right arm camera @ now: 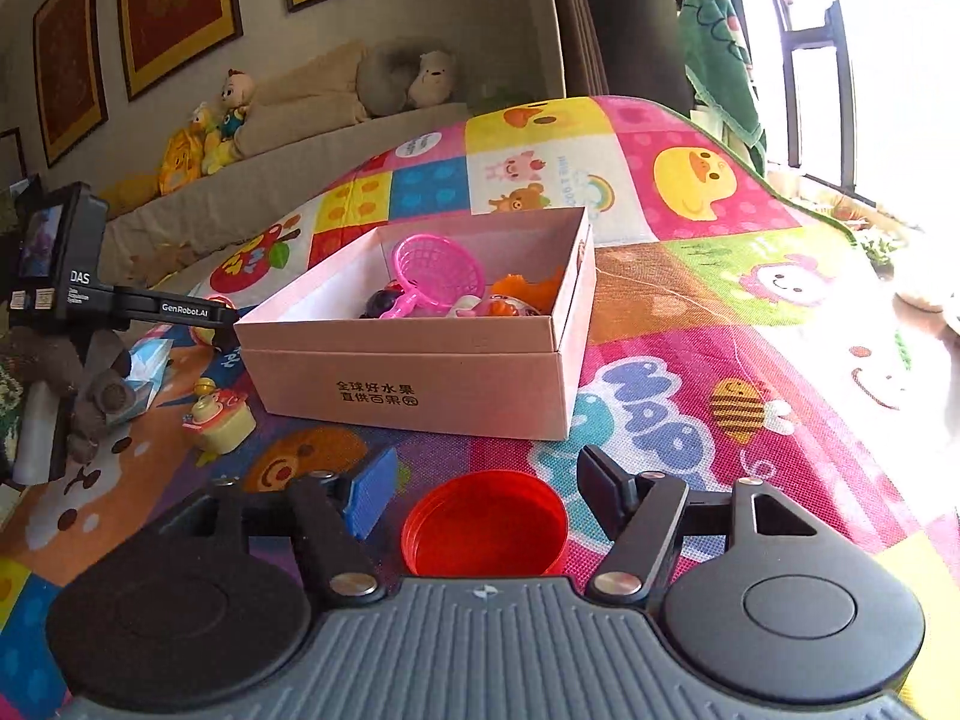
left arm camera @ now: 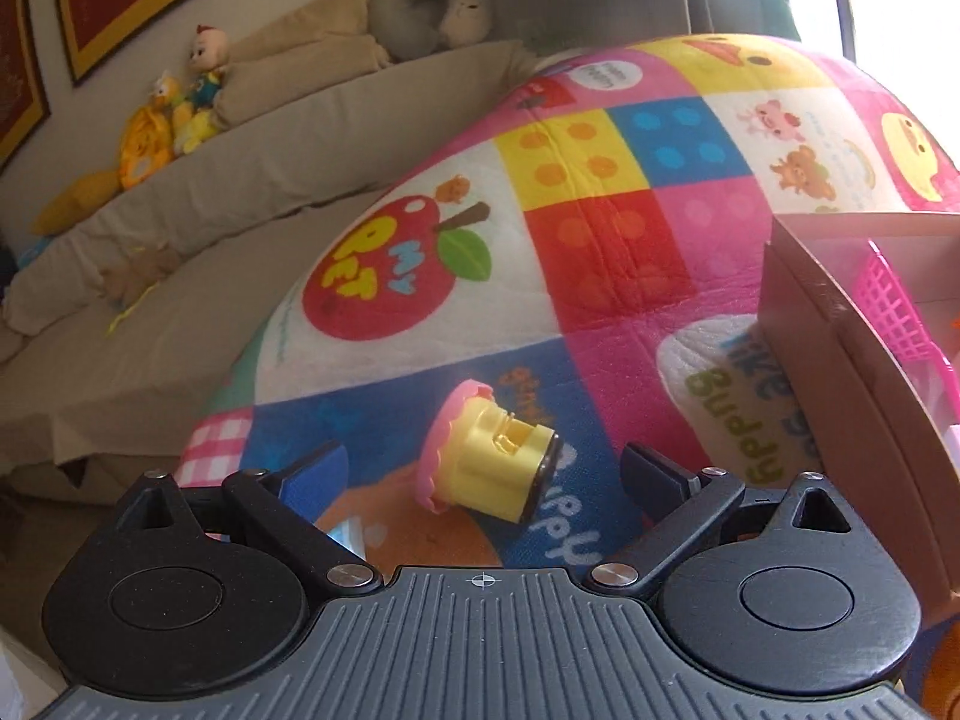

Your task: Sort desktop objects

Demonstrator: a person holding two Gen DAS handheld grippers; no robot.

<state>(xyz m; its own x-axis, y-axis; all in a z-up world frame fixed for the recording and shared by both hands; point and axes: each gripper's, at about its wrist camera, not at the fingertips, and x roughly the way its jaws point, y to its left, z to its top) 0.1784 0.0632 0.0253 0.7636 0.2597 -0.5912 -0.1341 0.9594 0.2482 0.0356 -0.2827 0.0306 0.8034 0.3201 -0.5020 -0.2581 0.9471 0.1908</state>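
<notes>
Above mat [right arm camera: 690,312], right gripper [right arm camera: 489,495] tilted down, fingers [right arm camera: 372,495] apart

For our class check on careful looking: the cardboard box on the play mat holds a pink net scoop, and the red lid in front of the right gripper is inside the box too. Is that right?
Not quite. The red lid is not in the cardboard box; it lies on the play mat outside it, between the open fingers of the right gripper. The pink net scoop is in the box. The right wrist view shows this.

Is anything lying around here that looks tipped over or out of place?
Yes. A yellow toy with a pink frill lies tipped on its side on the play mat, between the open left gripper fingers. A red lid also sits loose outside the cardboard box.
</notes>
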